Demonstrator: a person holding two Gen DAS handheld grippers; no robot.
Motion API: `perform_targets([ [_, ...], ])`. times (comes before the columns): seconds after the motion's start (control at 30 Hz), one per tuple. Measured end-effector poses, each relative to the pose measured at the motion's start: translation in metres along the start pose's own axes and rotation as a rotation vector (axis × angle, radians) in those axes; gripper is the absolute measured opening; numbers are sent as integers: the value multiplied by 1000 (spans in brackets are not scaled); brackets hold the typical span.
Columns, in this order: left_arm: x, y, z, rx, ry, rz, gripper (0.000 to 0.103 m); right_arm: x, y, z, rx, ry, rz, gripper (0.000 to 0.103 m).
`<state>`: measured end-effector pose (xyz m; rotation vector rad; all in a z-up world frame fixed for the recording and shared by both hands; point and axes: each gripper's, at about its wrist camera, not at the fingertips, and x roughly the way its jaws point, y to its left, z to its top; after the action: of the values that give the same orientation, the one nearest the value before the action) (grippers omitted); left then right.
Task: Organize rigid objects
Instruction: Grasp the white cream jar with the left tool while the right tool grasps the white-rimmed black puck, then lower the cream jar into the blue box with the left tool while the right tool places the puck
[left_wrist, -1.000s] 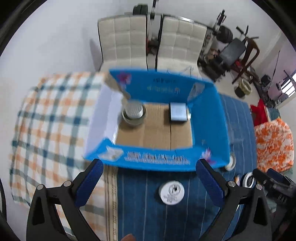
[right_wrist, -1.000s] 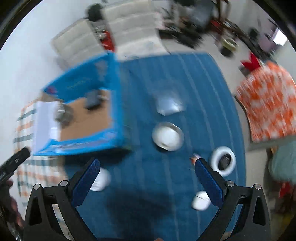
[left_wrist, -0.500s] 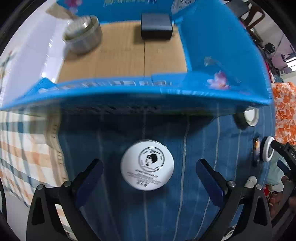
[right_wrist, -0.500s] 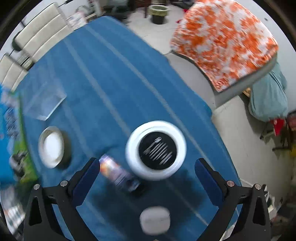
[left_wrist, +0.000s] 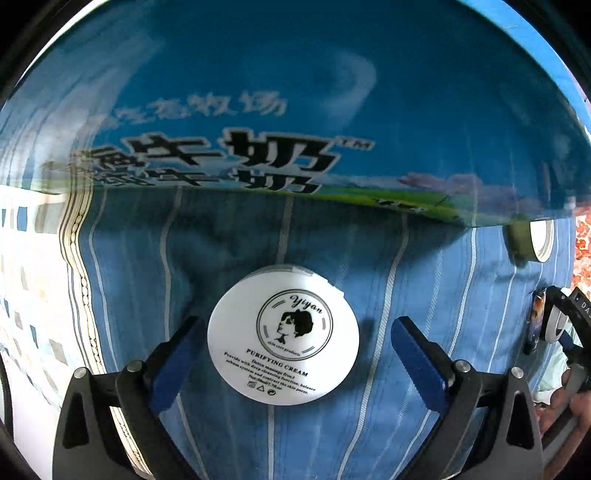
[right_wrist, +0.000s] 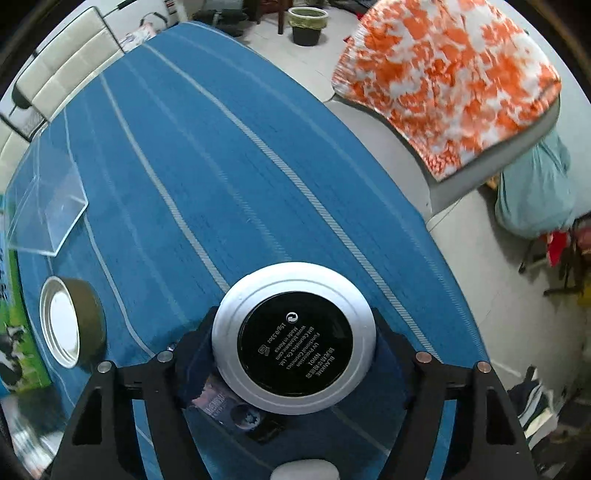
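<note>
In the left wrist view a white round cream jar (left_wrist: 283, 334) lies on the blue striped cloth, between the fingers of my left gripper (left_wrist: 293, 354). The jaws are open, with gaps on both sides of the jar. The blue cardboard box (left_wrist: 258, 110) rises just behind it. In the right wrist view my right gripper (right_wrist: 293, 343) has its jaws closed against a round white compact with a black centre (right_wrist: 294, 338). The compact is on or just above the blue cloth; I cannot tell which.
A gold tin with a white lid (right_wrist: 70, 326), a clear plastic box (right_wrist: 46, 206) and a small dark sachet (right_wrist: 236, 408) lie on the cloth near the right gripper. A white object (right_wrist: 304, 472) sits at the bottom edge. An orange-patterned cushion (right_wrist: 443, 81) lies beyond the table edge.
Both grippers dropped low to the table. The left one closed in around the cream jar with jaws open. The right one moved onto the compact and its jaws closed on it.
</note>
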<state>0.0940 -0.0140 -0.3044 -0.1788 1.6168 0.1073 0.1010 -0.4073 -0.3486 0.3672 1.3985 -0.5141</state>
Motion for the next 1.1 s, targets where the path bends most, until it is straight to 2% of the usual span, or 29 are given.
perform_targets([
  [0.1,0,2,-9,-2,1,-4,103,-17,3,-4,-33,-46,0,77],
  [0.2,-3,6,-17,7,-11,2,103,-43,17,-13,-123,-80,46,77],
  [0.37,7,6,-29,31,8,6,103,-52,66,-47,-302,12,156,77],
  [0.47,22,4,-20,49,9,3,103,-43,90,-68,-372,42,162,77],
  [0.57,23,2,-23,83,-45,30,89,-36,105,-83,-393,74,171,77],
  [0.63,19,4,-25,92,-76,41,72,-34,115,-91,-416,84,173,77],
  [0.7,13,6,-28,104,-89,38,66,-32,125,-98,-445,84,169,77],
  [0.97,4,16,-36,129,-94,33,65,-55,155,-126,-533,62,174,77],
  [1.03,-2,11,-29,142,-116,37,65,-64,158,-131,-552,54,181,77],
  [1.1,-12,11,-38,152,-138,40,65,-80,160,-141,-574,44,193,77],
])
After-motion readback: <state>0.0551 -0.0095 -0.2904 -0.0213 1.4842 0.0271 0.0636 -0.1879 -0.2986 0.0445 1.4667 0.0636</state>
